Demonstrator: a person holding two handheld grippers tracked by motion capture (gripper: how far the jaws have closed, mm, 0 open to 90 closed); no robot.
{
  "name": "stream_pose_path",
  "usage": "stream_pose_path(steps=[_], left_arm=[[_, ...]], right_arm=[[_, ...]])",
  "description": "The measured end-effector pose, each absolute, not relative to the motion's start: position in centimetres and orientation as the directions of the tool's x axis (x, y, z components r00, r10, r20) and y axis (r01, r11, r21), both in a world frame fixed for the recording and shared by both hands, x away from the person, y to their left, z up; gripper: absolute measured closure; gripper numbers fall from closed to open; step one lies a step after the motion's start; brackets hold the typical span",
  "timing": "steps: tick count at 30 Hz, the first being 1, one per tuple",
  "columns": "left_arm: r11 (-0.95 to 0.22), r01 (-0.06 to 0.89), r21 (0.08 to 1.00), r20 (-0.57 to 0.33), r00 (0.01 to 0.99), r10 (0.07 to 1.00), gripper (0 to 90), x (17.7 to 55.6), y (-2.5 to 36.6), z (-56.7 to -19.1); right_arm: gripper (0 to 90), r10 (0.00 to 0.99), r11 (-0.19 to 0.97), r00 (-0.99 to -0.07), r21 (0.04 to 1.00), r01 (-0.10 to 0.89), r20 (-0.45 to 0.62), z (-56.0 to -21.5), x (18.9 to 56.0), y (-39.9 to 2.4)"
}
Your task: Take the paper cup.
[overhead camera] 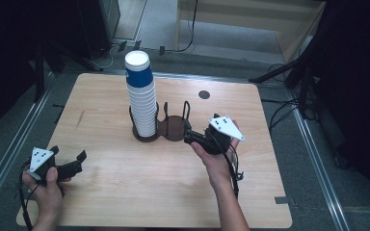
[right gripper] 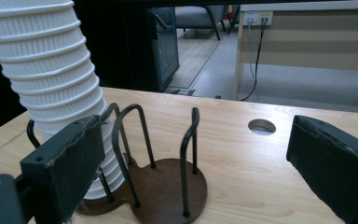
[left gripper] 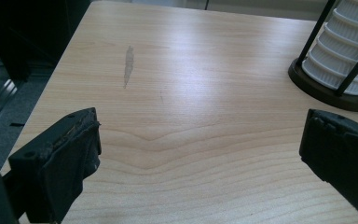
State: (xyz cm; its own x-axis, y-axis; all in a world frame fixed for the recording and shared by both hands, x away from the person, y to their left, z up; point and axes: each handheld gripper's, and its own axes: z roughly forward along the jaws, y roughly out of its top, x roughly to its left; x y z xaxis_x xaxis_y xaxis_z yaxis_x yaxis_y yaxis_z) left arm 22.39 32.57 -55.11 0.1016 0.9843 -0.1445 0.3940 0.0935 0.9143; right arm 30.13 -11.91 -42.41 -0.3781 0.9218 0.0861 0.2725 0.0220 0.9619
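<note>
We judged the work in hand to be taking paper cups from the tall cup stack (overhead camera: 141,96), which stood in the left ring of a dark two-ring wire cup holder (overhead camera: 173,126) near the middle of the wooden table (overhead camera: 125,192). The stack leaned slightly, its topmost cup showing a blue band (overhead camera: 138,77) and a white upturned base. The holder's right ring stood empty.

To do the step well, we thought the right gripper (overhead camera: 189,136) ought to rise to the top of the stack and close on the uppermost cup alone, just below its base, rather than nipping the ribbed rims lower down, where several cups could come away together. A straight lift along the lean of the stack seemed wise, since a sideways pull could tip the whole column over the low wire hoops. The left gripper (overhead camera: 79,161), resting near the table's near-left corner and well apart from the holder, could have steadied the stack if it wobbled.

As for the fingers, the right gripper's jaws stood wide apart with nothing between them; in the right gripper view they framed the holder and the stack (right gripper: 51,84) without touching either. The left gripper's jaws were likewise spread wide over bare table, holding nothing.
</note>
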Motion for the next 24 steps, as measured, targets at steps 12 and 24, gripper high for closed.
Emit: stream_pose_path(steps=[12, 24], left_arm=[[0.096, 0.397, 0.913, -0.148, 0.102, 0.984, 0.0, 22.4, 32.6, -55.1], [0.097, 0.399, 0.912, -0.149, 0.102, 0.984, 0.0, 22.5, 32.6, -55.1]], right_arm=[[3.9, 0.906, 0.025, -0.414, 0.964, 0.265, 0.090, -41.8, 30.6, -9.5], [3.9, 0.890, 0.017, -0.444, 0.967, 0.255, 0.101, -41.2, 30.8, -7.6]])
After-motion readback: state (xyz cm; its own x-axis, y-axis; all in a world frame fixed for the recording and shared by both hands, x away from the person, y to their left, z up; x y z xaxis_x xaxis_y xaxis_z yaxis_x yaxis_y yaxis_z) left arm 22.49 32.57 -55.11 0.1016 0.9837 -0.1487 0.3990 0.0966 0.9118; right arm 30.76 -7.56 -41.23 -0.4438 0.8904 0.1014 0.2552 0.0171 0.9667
